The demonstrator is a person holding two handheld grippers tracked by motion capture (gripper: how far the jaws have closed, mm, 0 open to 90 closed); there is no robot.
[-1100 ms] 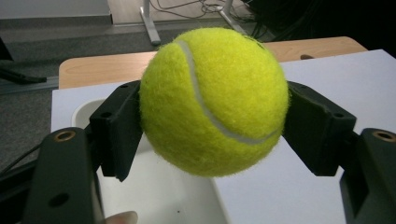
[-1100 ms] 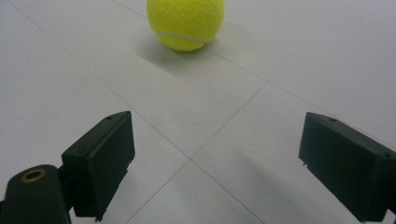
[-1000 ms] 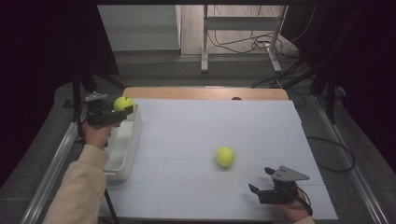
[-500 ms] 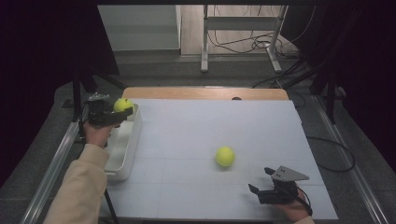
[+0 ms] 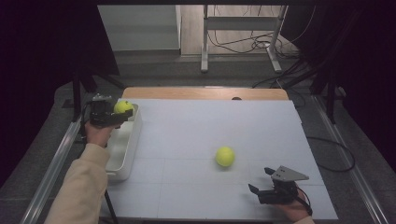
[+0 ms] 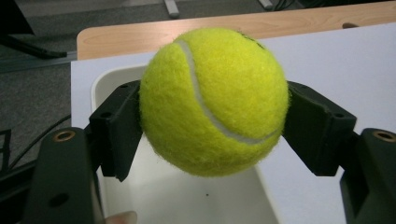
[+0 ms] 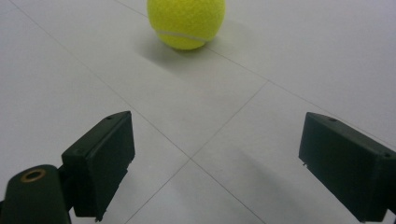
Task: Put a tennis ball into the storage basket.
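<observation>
White bin (image 5: 122, 154) at the desk's (image 5: 187, 135) left edge, its visible floor bare; left gripper (image 5: 119, 114) holds a tennis ball (image 6: 212, 100) above the bin's far end, jaws clamped on both sides of the ball. Second tennis ball (image 5: 225, 156) lies on the desk, well apart from the bin. Right gripper (image 5: 259, 186) sits low at the near right, jaws spread wide with nothing between them, pointed toward that ball.

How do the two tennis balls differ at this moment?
The held tennis ball is clamped between the left gripper's jaws, in the air over the white bin; the loose tennis ball rests on the white table. The loose one lies ahead of the open right gripper, untouched. Both are yellow-green with white seams.
</observation>
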